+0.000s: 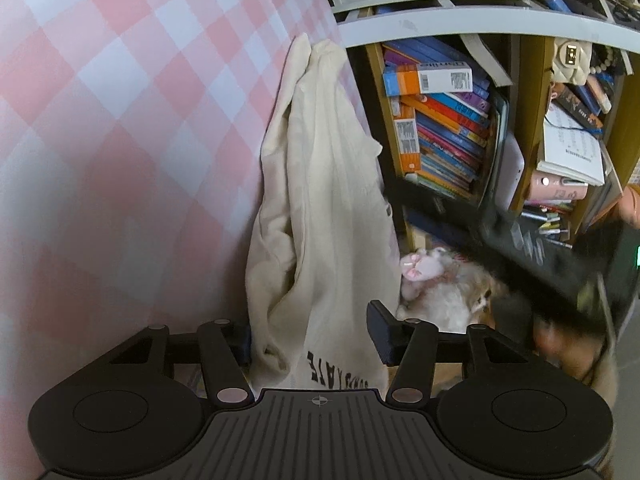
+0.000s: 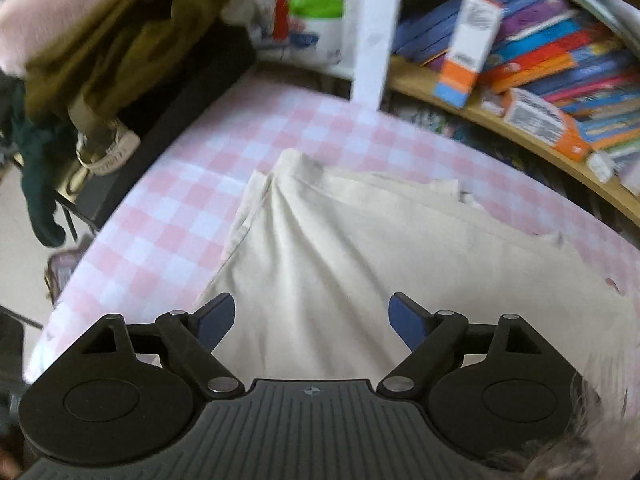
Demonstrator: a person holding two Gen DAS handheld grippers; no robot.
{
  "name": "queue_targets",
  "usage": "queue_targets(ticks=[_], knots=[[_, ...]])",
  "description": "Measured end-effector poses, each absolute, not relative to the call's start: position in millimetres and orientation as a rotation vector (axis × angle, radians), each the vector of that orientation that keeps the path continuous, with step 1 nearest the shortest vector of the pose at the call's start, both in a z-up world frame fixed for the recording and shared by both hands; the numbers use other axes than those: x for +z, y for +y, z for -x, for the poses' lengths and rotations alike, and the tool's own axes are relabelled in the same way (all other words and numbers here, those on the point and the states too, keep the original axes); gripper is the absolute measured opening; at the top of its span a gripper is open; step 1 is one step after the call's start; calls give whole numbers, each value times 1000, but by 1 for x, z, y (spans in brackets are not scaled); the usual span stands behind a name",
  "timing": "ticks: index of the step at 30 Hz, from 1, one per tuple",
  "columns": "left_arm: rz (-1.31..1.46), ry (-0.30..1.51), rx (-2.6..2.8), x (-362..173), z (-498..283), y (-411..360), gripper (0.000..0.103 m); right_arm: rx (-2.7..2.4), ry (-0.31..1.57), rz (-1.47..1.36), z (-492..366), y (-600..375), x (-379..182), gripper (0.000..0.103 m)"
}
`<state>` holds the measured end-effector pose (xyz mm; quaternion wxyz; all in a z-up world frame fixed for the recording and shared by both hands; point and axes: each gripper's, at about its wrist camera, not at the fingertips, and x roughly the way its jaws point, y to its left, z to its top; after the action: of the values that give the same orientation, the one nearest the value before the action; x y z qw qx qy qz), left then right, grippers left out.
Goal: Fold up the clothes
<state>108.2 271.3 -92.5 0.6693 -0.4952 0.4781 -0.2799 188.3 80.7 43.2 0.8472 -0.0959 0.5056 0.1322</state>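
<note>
A cream garment (image 1: 320,220) with black lettering lies in a long, bunched strip on the pink checked sheet (image 1: 120,140). Its near end fills the gap of my left gripper (image 1: 314,334). The cloth touches the right finger (image 1: 382,332) and covers most of the left one, so the gripper is shut on it. In the right wrist view the same cream garment (image 2: 360,260) spreads flat on the checked sheet (image 2: 160,220). My right gripper (image 2: 312,320) hovers over it, open, with nothing between its blue pads. This view is blurred.
A bookshelf (image 1: 448,128) crammed with books and boxes stands just beyond the bed's edge. A fluffy white and orange thing with a pink bow (image 1: 436,288) lies below it. A person's hand (image 1: 560,344) holds a blurred black tool at the right. Olive and green clothes (image 2: 120,40) hang over dark furniture.
</note>
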Motion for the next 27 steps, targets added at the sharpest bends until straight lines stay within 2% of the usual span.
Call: queue_targets(ticks=[1, 3, 8, 10, 17, 23, 24, 25, 26, 27], knots=[[1106, 1075, -631, -91, -107, 271, 24, 284, 1077, 223, -195, 90, 40, 84], [1068, 1049, -647, -83, -106, 269, 18, 296, 1081, 263, -206, 107, 37, 85], [946, 963, -724, -55, -103, 258, 16, 308, 1035, 395, -230, 149, 34, 85], [894, 947, -754, -48, -103, 251, 12, 330, 1037, 466, -237, 166, 32, 82], [761, 922, -812, -33, -102, 233, 8, 369, 1112, 760, -249, 214, 8, 81], [709, 915, -828, -28, -101, 228, 7, 329, 1171, 845, -257, 217, -11, 78], [704, 915, -832, -27, -101, 227, 7, 325, 1181, 845, -258, 216, -14, 76], [699, 915, -835, -27, -100, 227, 7, 319, 1190, 844, -258, 215, -16, 68], [694, 914, -838, -26, -99, 226, 7, 313, 1197, 842, -259, 214, -17, 55], [690, 911, -842, -25, -98, 226, 8, 306, 1205, 840, -259, 212, -18, 47]])
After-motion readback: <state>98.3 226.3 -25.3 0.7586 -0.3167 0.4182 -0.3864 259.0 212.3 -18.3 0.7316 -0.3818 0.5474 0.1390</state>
